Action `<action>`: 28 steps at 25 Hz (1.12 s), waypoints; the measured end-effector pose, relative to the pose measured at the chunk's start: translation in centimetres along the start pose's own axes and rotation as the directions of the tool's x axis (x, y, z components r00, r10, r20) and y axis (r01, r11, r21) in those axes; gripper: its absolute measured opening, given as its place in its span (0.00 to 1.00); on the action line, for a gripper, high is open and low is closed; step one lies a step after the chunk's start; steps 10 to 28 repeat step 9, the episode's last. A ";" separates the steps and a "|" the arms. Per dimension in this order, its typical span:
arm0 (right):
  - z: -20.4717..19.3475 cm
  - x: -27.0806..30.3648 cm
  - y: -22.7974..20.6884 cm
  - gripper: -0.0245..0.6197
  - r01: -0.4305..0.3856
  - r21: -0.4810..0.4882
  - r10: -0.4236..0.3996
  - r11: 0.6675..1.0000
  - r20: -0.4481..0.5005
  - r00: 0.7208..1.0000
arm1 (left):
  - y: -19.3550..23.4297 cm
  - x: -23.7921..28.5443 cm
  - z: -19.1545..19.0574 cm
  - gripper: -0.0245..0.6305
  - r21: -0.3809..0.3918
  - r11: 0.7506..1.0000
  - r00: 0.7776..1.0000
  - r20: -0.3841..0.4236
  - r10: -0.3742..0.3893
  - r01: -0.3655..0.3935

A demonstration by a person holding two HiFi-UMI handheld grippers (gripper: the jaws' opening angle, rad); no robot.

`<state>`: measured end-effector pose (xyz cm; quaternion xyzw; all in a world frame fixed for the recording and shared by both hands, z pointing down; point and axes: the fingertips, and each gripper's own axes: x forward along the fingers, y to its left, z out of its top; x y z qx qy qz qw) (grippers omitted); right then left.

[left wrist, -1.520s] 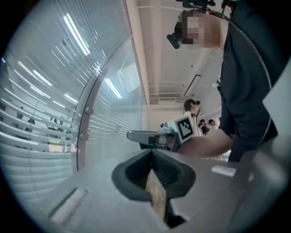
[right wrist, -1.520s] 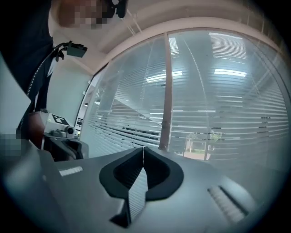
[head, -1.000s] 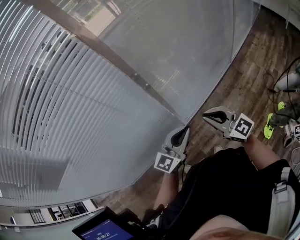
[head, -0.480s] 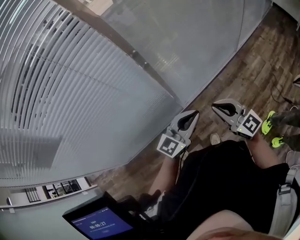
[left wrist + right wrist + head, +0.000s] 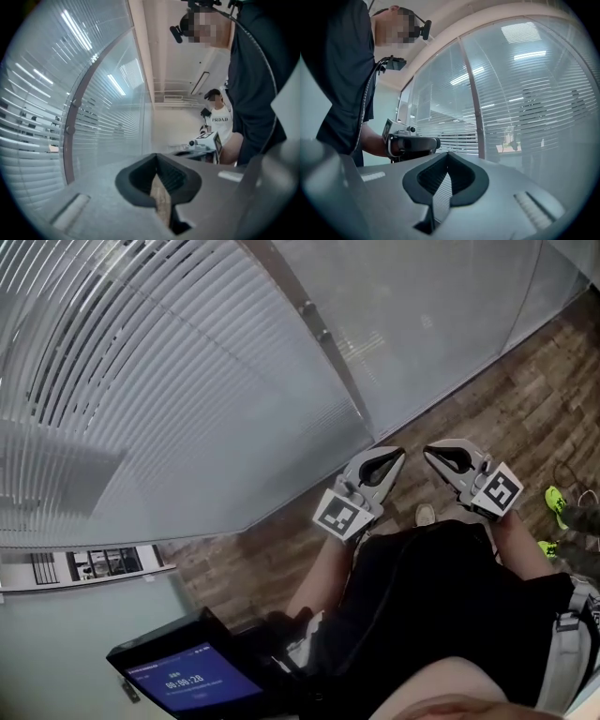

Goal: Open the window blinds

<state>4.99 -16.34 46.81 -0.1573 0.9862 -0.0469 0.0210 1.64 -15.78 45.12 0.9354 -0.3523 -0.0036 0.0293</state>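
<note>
White horizontal window blinds (image 5: 141,381) hang behind a glass wall with a brown post (image 5: 323,338). Their slats are tilted nearly closed; they also show as blinds (image 5: 37,117) in the left gripper view and blinds (image 5: 534,103) in the right gripper view. My left gripper (image 5: 397,454) and right gripper (image 5: 429,450) are held level close to my body, tips almost meeting, a short way from the glass. Both are shut with nothing in them. No cord or wand for the blinds shows. The left gripper (image 5: 158,161) faces along the glass, and the right gripper (image 5: 447,159) faces the opposite way.
Wooden floor (image 5: 525,409) runs along the foot of the glass. A dark tablet (image 5: 183,679) with a lit screen sits low at the left. Neon green shoes (image 5: 555,498) of another person are at the right edge; a person in a white T-shirt (image 5: 220,124) stands behind.
The head view has swung along the glass wall. Both grippers have drawn closer together in front of my body, and the right one has dropped slightly. Both stay shut.
</note>
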 end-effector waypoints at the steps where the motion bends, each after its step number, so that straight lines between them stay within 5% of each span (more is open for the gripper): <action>1: 0.1 0.4 0.0 0.05 -0.011 0.003 0.011 1.000 0.001 1.000 | 0.2 -0.3 0.0 0.04 0.001 1.000 1.000 -0.003 0.009 -0.009; 28: -0.5 1.6 1.5 0.05 -0.053 0.003 0.053 0.999 0.013 0.998 | 0.2 -2.4 -0.5 0.04 0.004 0.999 0.999 -0.010 0.045 -0.045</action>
